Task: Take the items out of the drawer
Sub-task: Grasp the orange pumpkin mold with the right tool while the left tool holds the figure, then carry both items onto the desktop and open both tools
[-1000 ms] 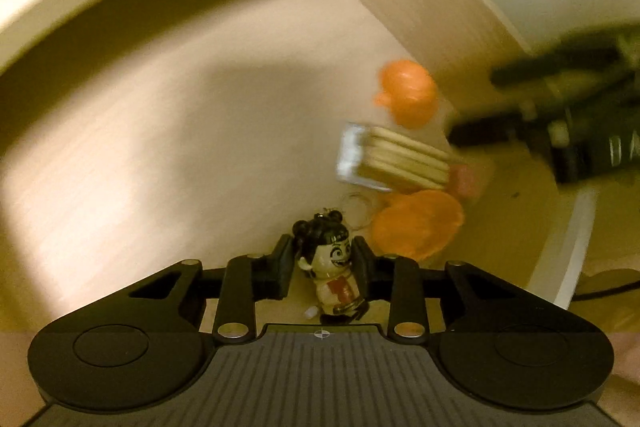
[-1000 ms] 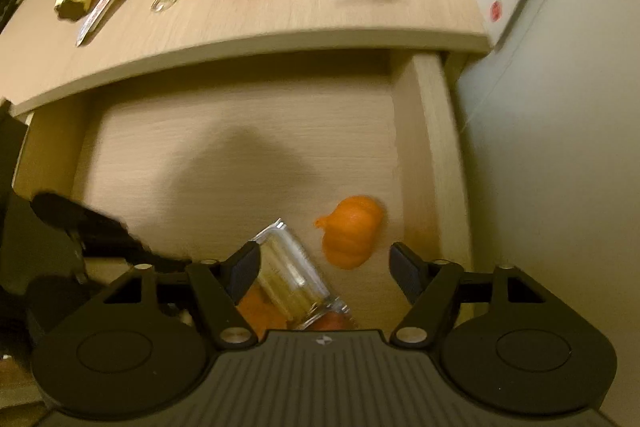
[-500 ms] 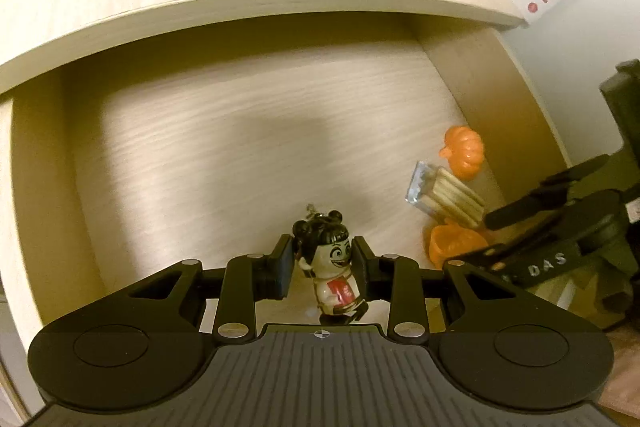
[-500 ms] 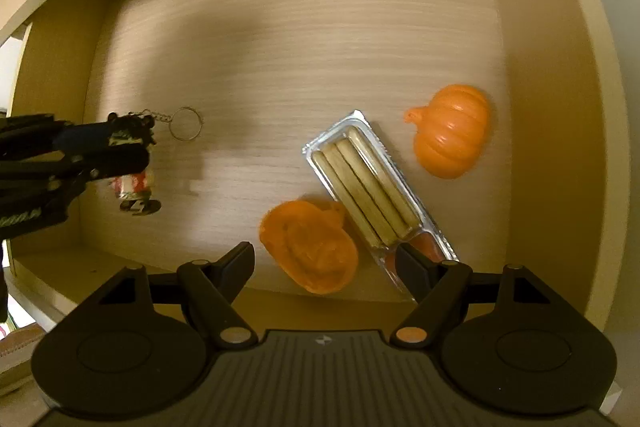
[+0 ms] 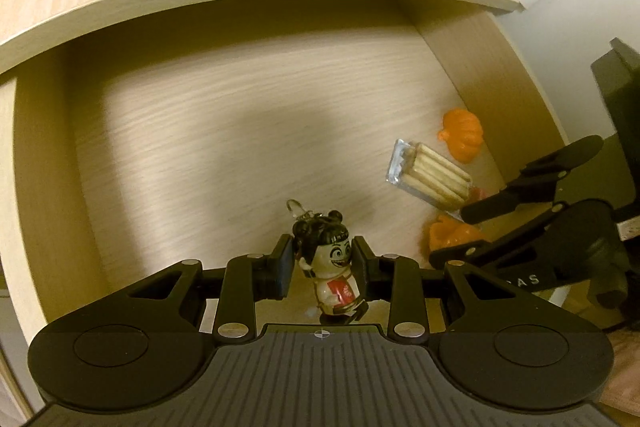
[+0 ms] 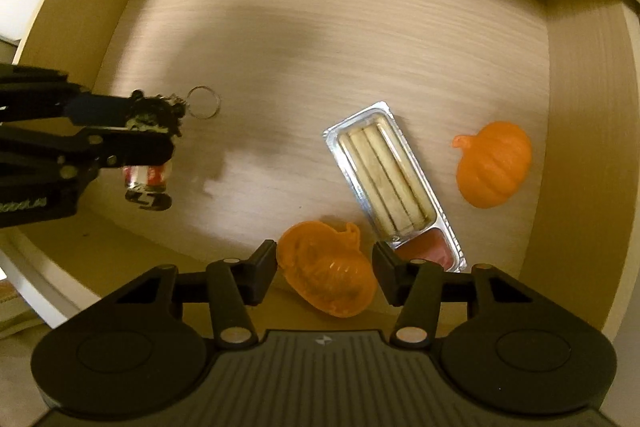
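Black-haired grinning figurine keychain (image 5: 329, 267), red-fronted

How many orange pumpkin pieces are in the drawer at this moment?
2. One pumpkin half lies dome-up near the drawer's right wall; the other pumpkin half lies hollow-side up between the right gripper's fingers. None seems hidden.

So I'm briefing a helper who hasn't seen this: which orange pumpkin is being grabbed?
Look in the open wooden drawer, at its near edge. The pumpkin half lies hollow side up between the right gripper fingers, left of the biscuit-stick pack. The other pumpkin lies ribbed side up by the right wall.
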{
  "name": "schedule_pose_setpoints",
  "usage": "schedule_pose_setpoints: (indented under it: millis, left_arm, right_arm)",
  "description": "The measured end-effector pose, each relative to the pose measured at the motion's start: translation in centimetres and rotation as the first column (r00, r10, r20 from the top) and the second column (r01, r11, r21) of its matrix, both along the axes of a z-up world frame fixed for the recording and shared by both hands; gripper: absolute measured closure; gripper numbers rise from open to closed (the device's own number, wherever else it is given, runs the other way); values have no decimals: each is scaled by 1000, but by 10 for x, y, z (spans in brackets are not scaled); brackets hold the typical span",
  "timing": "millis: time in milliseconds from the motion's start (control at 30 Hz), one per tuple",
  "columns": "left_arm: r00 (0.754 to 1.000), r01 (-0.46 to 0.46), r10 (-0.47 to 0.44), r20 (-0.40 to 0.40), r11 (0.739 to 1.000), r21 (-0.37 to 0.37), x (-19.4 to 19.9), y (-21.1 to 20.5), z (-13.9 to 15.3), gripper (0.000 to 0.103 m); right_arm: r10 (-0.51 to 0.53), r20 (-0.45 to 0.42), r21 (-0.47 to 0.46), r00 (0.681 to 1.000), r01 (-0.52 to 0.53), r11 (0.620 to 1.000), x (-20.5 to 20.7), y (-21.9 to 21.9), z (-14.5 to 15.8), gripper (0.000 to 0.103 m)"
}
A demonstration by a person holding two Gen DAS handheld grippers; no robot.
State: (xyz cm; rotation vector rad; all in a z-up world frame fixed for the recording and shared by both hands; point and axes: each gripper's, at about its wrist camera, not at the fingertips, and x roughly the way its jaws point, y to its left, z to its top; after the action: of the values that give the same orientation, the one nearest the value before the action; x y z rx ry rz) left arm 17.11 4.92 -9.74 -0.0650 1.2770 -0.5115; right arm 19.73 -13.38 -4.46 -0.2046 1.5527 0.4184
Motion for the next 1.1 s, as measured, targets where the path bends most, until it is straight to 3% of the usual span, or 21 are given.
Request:
schedule_pose_setpoints:
  millis: [267, 767, 967, 1100]
  left_arm:
    - [999, 2, -3, -37, 1000, -5, 3, 1, -4, 69]
    - [1000, 29, -29, -10, 999, -24, -6, 1, 4, 69]
    - [993, 42, -31, 115, 994, -96, 6, 9, 61, 69]
    - [961, 10, 24, 276, 993, -120, 32, 20, 118, 69]
  right_arm:
    - [-2, -72, -31, 997, 0, 1000, 2, -4, -11, 50]
    - [-20, 24, 40, 1000, 19, 999, 5, -12, 18, 51]
    - [-116, 148, 156, 982, 92, 983, 26, -37, 74, 51]
    - [-232, 323, 260, 918, 150, 954, 51, -60, 139, 51]
